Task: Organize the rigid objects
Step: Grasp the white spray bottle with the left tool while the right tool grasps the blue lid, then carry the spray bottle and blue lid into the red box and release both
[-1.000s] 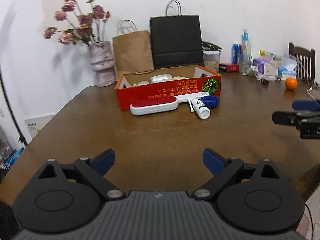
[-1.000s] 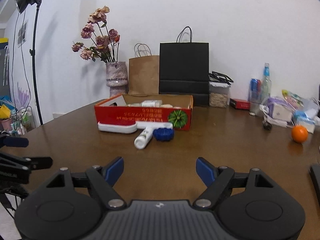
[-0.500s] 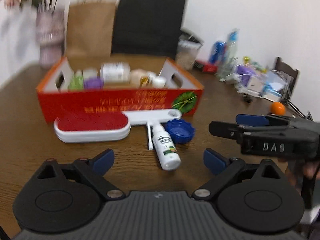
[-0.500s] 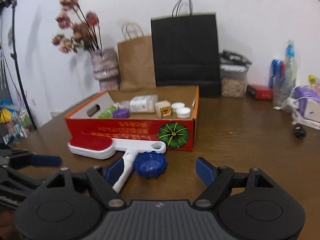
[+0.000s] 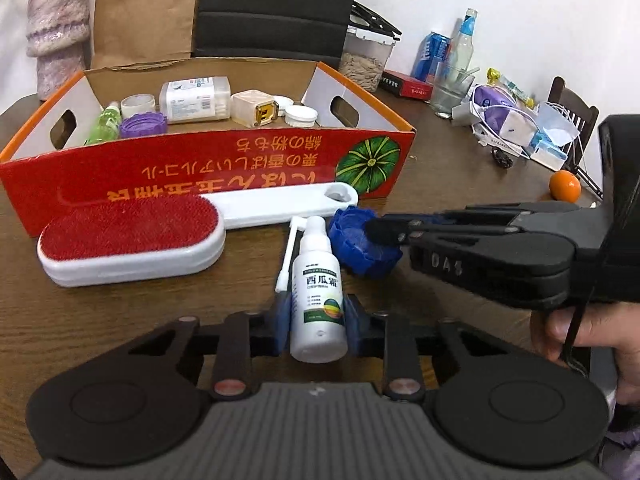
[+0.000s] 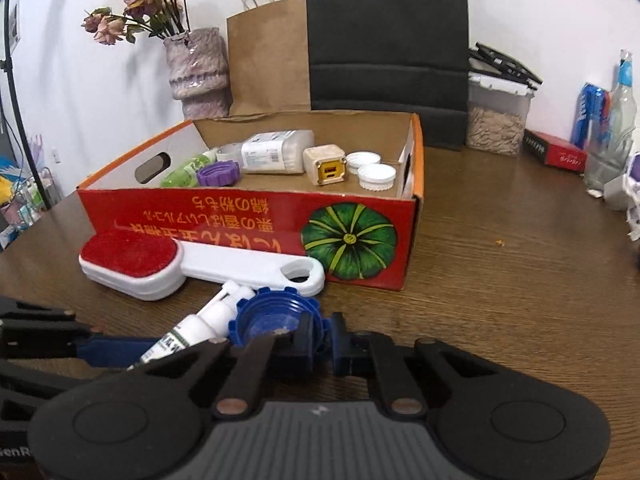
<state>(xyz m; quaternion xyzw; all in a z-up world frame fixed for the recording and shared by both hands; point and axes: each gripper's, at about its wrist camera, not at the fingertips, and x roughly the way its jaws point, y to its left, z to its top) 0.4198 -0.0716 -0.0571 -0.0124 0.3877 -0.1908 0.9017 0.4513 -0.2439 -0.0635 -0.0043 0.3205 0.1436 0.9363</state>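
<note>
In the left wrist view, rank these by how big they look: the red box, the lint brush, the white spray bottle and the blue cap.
1. red box
2. lint brush
3. white spray bottle, though it is nearest the camera, between the left gripper fingers
4. blue cap, partly hidden by the right gripper

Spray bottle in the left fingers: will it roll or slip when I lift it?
The spray bottle looks like smooth round plastic, so it may slip or twist. It is small, probably light. Its thin nozzle arm could snag the lint brush.
</note>
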